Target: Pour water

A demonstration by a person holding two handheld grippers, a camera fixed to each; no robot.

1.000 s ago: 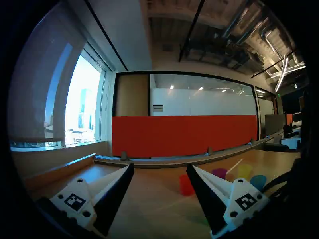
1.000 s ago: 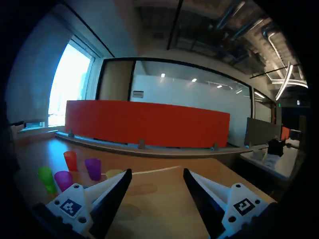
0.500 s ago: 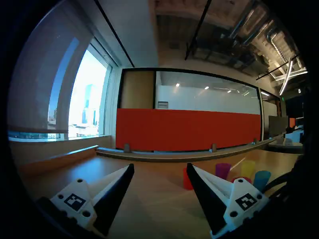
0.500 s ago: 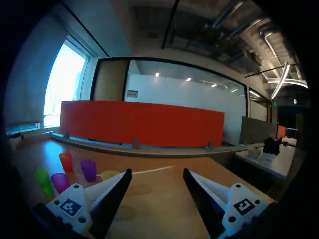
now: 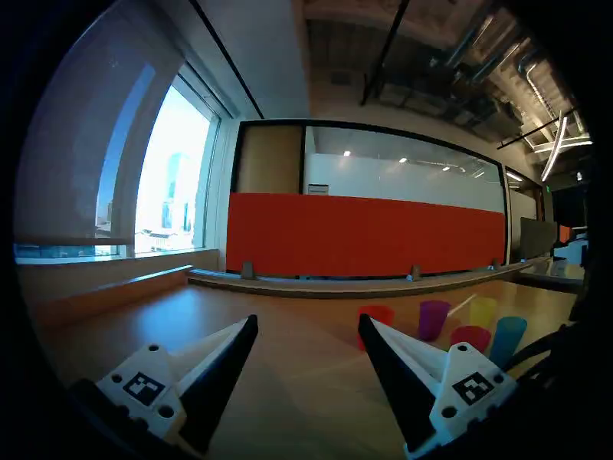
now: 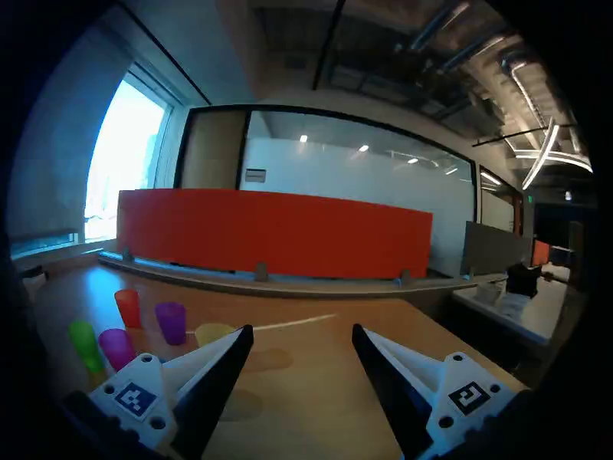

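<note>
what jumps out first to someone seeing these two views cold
A broad orange-red partition spans the far edge of the wooden table, with a bright window to its left in the left gripper view. A cluster of small coloured cups stands on the table, lower left in the right gripper view. The left gripper and right gripper are both open, holding nothing.

No word or number can be read. Each finger [image 5: 201,366] of the left gripper [image 5: 306,320] carries a square black-and-white coded marker [image 5: 144,388]; the right gripper [image 6: 301,330] bears the same kind. A small plate [image 5: 318,189] on the far wall [image 5: 398,182] is too small to read.
</note>
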